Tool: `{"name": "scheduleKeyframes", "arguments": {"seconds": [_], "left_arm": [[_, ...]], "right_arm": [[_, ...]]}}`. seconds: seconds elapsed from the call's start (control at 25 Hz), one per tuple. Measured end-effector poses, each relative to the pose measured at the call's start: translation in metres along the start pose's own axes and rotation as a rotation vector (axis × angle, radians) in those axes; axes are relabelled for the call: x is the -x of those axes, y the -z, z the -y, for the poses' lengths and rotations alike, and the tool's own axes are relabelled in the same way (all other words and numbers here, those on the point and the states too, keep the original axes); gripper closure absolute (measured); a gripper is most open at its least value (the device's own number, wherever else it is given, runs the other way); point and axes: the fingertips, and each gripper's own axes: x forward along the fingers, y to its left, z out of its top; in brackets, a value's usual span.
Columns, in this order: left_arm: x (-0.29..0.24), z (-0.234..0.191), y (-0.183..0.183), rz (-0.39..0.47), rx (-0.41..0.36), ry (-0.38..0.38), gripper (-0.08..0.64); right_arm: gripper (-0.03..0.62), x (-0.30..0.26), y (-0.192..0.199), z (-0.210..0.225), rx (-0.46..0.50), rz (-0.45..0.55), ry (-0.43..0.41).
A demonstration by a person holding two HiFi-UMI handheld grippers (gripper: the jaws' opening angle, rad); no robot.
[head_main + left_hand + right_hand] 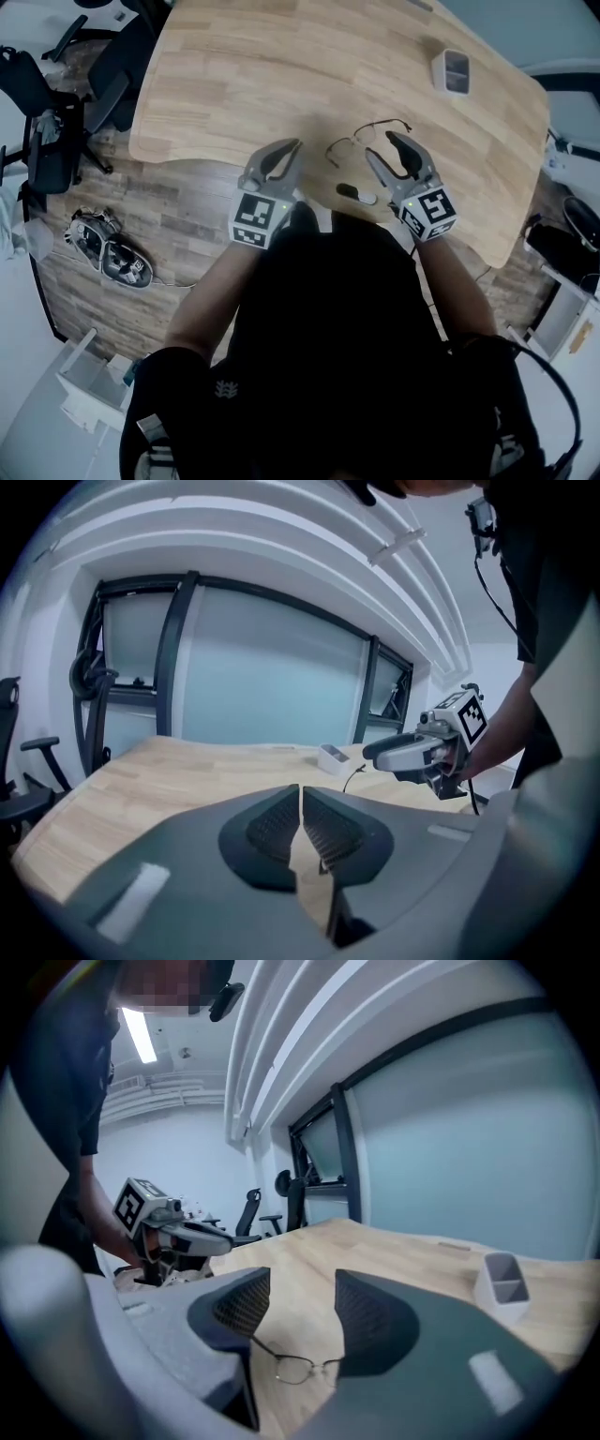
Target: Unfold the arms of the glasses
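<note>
The right gripper (292,1302) hid both ends of the glasses (298,1368) behind its fingers (375,1326). Their hinges were too small to tell.

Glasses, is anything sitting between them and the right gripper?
Nothing visible. The glasses lie on bare table just ahead of the right gripper, whose jaws stand apart and empty. The white tray sits well beyond them, out of the way.

The head view looks steeply down on the light wooden worktop (281,75); both gripper views sit low, facing across it towards the glass wall (262,677).
</note>
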Motion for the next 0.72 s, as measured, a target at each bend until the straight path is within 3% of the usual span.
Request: {"name": "scheduleKeyframes", "arguments": {"seconds": [0.16,0.36,0.72], "left_arm": [[-0.003,0.003,-0.027,0.072,-0.039,-0.006,0.554],[-0.009,0.007,-0.034,0.075,-0.052,-0.008,0.554],[-0.012,0.023,-0.038,0.07,-0.078,0.013,0.555]], "right_arm": [[0.412,0.026,-0.022,0.028,0.005,0.098,0.098],[0.587,0.046,-0.035,0.045,0.009,0.148,0.166],[0.592,0.055,-0.033,0.051,0.012,0.132,0.204]]}}
